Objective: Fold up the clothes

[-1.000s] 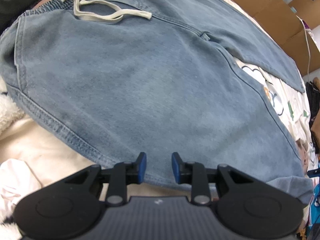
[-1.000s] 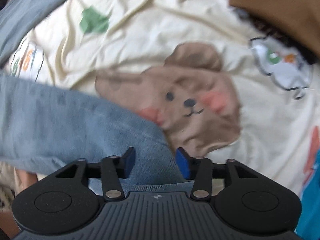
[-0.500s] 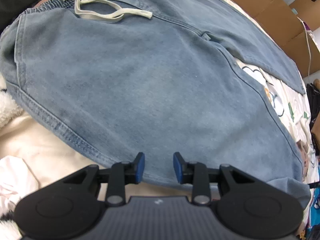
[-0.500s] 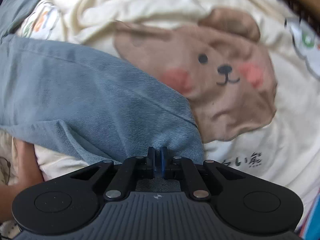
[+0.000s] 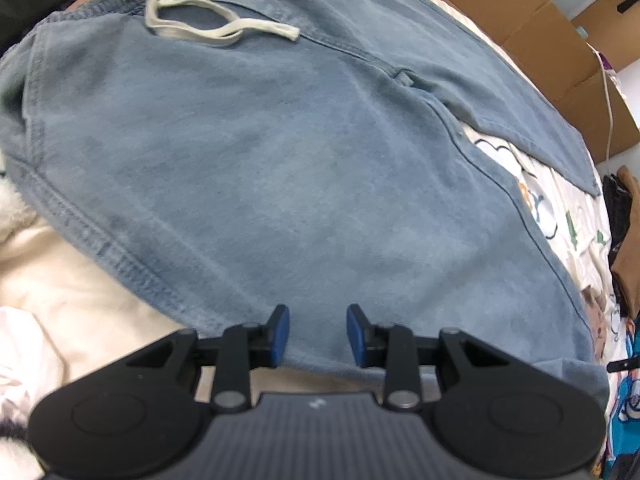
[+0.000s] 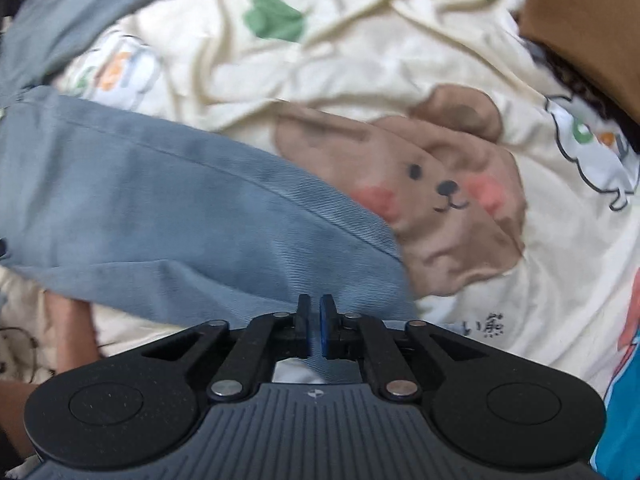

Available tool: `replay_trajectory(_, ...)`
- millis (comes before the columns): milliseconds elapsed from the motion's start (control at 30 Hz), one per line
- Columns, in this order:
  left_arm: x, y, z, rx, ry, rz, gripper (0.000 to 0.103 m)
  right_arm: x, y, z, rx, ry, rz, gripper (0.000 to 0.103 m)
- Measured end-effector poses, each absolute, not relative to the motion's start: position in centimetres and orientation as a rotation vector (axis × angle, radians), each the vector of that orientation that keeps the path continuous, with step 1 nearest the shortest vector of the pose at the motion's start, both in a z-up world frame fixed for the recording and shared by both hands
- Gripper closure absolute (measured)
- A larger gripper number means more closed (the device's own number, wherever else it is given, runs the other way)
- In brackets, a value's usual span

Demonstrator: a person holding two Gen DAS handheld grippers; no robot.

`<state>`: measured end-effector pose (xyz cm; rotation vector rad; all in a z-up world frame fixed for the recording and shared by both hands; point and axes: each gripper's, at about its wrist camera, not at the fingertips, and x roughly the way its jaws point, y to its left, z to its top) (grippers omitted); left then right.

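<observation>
Light blue denim pants (image 5: pixel 280 152) lie spread flat on the bed, waistband and white drawstring (image 5: pixel 208 28) at the far left, both legs running right. My left gripper (image 5: pixel 317 334) is open over the near side seam of the pants, fingers just above the cloth. In the right wrist view my right gripper (image 6: pixel 315 326) is shut on the hem end of the near pant leg (image 6: pixel 200 216), lifting it slightly off the sheet.
The bed has a cream sheet with a brown bear print (image 6: pixel 436 196) and green shapes. A brown garment (image 6: pixel 584 20) lies at the far right corner. Cardboard boxes (image 5: pixel 520 28) stand beyond the bed. White fluffy fabric (image 5: pixel 24 340) lies at the left.
My right gripper closed on the pant leg hem and has pulled it a little. My left gripper stayed open and barely moved.
</observation>
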<state>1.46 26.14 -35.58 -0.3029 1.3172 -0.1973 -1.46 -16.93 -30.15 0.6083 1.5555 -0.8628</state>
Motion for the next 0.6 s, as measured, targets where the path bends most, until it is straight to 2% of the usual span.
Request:
replay_trajectory(33, 1.4, 26.4, -35.6, -0.31, 1.319, -0.19, 0.07, -1.7, -17.2, -30.3, 0.598, 1.554, -0.879, 0.069)
replay_trajectory(67, 1.4, 26.7, -35.7, -0.317, 1.32, -0.183, 0.07, -1.9, -17.5, -30.6, 0.581, 1.551, -0.881, 0.053)
replay_trajectory(100, 1.4, 26.8, -35.7, -0.322, 1.321, -0.177, 0.07, -1.9, -17.8, -30.9, 0.562, 1.549, -0.879, 0.044)
replay_trajectory(167, 1.4, 27.0, -35.8, -0.332, 1.323, -0.167, 0.07, -2.1, -18.3, -31.7, 0.514, 1.569, -0.856, 0.039)
replay_trajectory(367, 1.8, 26.5, -35.4, -0.322, 1.311, -0.185, 0.07, -4.2, -20.0, -34.7, 0.509, 1.652, -0.778, 0.039)
replay_trajectory(433, 1.8, 26.5, -35.3, -0.329, 1.308, -0.181, 0.07, -4.7, -20.0, -34.7, 0.53, 1.636, -0.767, 0.055)
replay_trajectory(500, 1.8, 26.4, -35.2, -0.331, 1.306, -0.181, 0.07, -4.7, -19.5, -34.5, 0.531, 1.633, -0.741, 0.089)
replay_trajectory(567, 1.8, 26.3, -35.3, -0.334, 1.304, -0.182, 0.07, -4.5, -18.7, -33.7, 0.501, 1.638, -0.708, 0.099)
replay_trajectory(600, 1.9, 26.2, -35.3, -0.337, 1.303, -0.182, 0.07, -4.4, -18.4, -33.1, 0.511, 1.629, -0.695, 0.1)
